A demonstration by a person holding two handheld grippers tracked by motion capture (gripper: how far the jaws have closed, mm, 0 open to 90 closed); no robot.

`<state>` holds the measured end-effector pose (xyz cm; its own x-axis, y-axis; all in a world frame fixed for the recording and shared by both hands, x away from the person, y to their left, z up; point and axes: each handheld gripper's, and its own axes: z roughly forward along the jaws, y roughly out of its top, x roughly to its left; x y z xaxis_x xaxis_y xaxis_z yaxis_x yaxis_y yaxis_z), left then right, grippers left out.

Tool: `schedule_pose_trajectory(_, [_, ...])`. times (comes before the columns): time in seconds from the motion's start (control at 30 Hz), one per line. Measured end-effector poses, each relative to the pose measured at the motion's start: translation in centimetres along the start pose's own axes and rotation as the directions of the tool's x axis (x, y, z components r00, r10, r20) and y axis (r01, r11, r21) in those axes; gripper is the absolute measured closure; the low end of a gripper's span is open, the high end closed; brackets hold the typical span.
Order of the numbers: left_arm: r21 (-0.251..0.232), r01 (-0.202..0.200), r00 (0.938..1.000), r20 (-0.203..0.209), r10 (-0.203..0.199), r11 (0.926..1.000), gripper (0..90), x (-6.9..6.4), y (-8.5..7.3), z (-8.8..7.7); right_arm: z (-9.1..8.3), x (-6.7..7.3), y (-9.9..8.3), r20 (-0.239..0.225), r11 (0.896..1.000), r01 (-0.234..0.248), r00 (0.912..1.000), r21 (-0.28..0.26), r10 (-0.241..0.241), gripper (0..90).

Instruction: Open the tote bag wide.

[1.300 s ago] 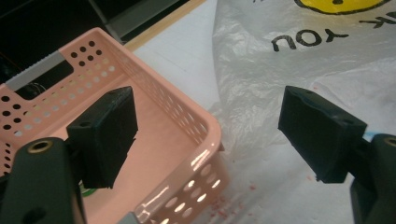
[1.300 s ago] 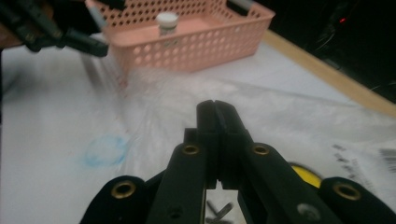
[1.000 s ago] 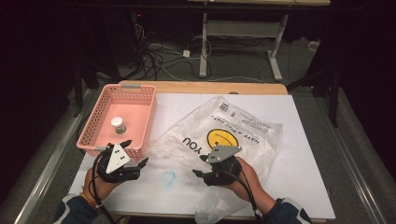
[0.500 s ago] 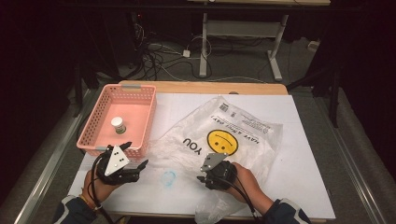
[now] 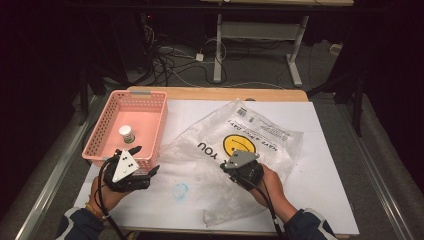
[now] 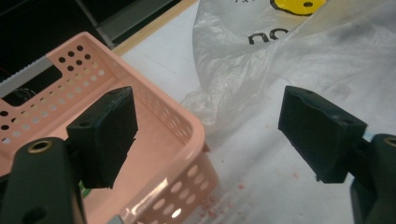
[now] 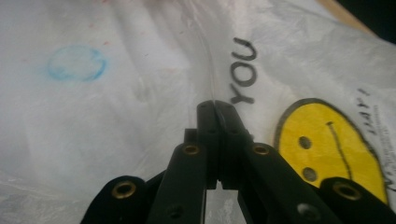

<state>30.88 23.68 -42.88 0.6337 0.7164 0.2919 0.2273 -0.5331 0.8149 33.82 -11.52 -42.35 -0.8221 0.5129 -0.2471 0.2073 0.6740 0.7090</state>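
A clear plastic bag [image 5: 250,135] printed with a yellow smiley and "YOU" lies crumpled across the white table sheet. My right gripper [image 5: 225,167] sits on its near middle; its jaws have just been closing and now meet on a raised fold of the bag [image 7: 140,93], pinched at the tips [image 7: 215,105]. My left gripper [image 5: 146,159] hovers open by the near right corner of a pink perforated basket [image 5: 150,100], with nothing between its jaws [image 6: 210,130]. The basket's corner [image 6: 187,126] and the bag's edge [image 6: 280,56] lie just ahead of them.
A small white bottle [image 5: 126,134] with a green label stands inside the basket. A blue ring mark [image 5: 180,190] shows under the bag's near part, between the two hands. The table's wooden far edge [image 5: 215,93] borders a dark floor with cables.
The right gripper's jaws have gone from open to shut on the bag, and the hand has shifted slightly right and forward. The left hand has stayed in place.
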Motion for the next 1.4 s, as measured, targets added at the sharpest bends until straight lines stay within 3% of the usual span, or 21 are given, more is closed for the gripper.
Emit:
schedule_pose_trajectory(0.1, [0.005, -0.009, 1.0000, -0.003, 0.009, 1.0000, 19.2, 0.1, 0.1, 0.2, -0.3, -0.8, 0.1, 0.025, 1.000, -0.020, 0.9995, -0.023, 0.021, 90.0])
schedule_pose_trajectory(0.2, [0.007, -0.012, 0.9999, -0.009, 0.012, 0.9999, 19.2, 0.5, 0.2, 0.3, -1.1, -2.5, 0.4, 0.066, 0.996, -0.049, 0.9963, -0.075, 0.054, 90.0])
schedule_pose_trajectory(0.37, [-0.006, 0.009, 0.9992, -0.040, -0.009, 0.9999, 19.2, 1.4, 0.7, 0.0, -2.7, -3.6, 0.9, 0.101, 0.986, -0.073, 0.9909, -0.152, 0.089, 90.0])
schedule_pose_trajectory(0.4, [-0.017, 0.009, 0.9985, -0.054, -0.010, 0.9998, 19.2, 1.8, 1.0, -0.2, -3.7, -3.9, 1.3, 0.116, 0.979, -0.075, 0.9884, -0.190, 0.098, 90.0])
schedule_pose_trajectory(0.63, [0.009, 0.053, 0.9950, -0.086, -0.052, 0.9986, 19.2, 3.4, 1.6, -0.2, -6.4, -3.8, 2.5, 0.150, 0.963, -0.032, 0.9859, -0.267, 0.075, 90.0])
schedule_pose_trajectory(0.77, [0.021, 0.055, 0.9938, -0.097, -0.053, 0.9982, 19.2, 4.0, 1.8, 0.1, -7.2, -3.4, 2.7, 0.155, 0.961, -0.017, 0.9859, -0.276, 0.062, 90.0])
schedule_pose_trajectory(0.9, [0.054, 0.067, 0.9910, -0.120, -0.060, 0.9963, 19.2, 5.3, 1.9, 0.7, -7.5, -3.1, 2.8, 0.147, 0.960, -0.012, 0.9876, -0.278, 0.055, 90.0])
schedule_pose_trajectory(0.97, [0.071, 0.079, 0.9894, -0.127, -0.070, 0.9943, 19.2, 6.1, 1.9, 1.2, -7.8, -3.0, 2.9, 0.167, 0.957, -0.006, 0.9844, -0.289, 0.056, 90.0])
schedule_pose_trajectory(1.2, [0.187, 0.098, 0.9916, -0.102, -0.080, 0.9775, 18.9, 9.0, 2.7, 3.5, -9.5, -3.2, 3.2, 0.210, 0.942, 0.008, 0.9754, -0.336, 0.067, 90.0])
schedule_pose_trajectory(1.27, [0.228, 0.103, 0.9921, -0.093, -0.084, 0.9683, 18.8, 9.7, 2.7, 4.4, -9.5, -3.2, 3.1, 0.207, 0.943, 0.008, 0.9762, -0.333, 0.065, 90.0])
schedule_pose_trajectory(1.3, [0.228, 0.103, 0.9921, -0.093, -0.084, 0.9683, 18.8, 9.7, 2.7, 4.4, -9.4, -3.2, 3.1, 0.209, 0.943, 0.008, 0.9757, -0.333, 0.065, 90.0])
schedule_pose_trajectory(1.33, [0.250, 0.107, 0.9921, -0.091, -0.086, 0.9623, 18.8, 10.0, 2.6, 4.8, -9.3, -3.2, 3.1, 0.206, 0.942, 0.005, 0.9762, -0.334, 0.068, 90.0])
schedule_pose_trajectory(1.37, [0.299, 0.114, 0.9911, -0.100, -0.088, 0.9474, 18.8, 10.7, 2.6, 5.7, -9.2, -3.2, 3.1, 0.202, 0.943, 0.004, 0.9770, -0.334, 0.068, 90.0])
schedule_pose_trajectory(1.4, [0.299, 0.114, 0.9911, -0.100, -0.088, 0.9474, 18.8, 10.7, 2.6, 5.7, -9.2, -3.1, 3.1, 0.200, 0.943, 0.006, 0.9776, -0.333, 0.065, 90.0])
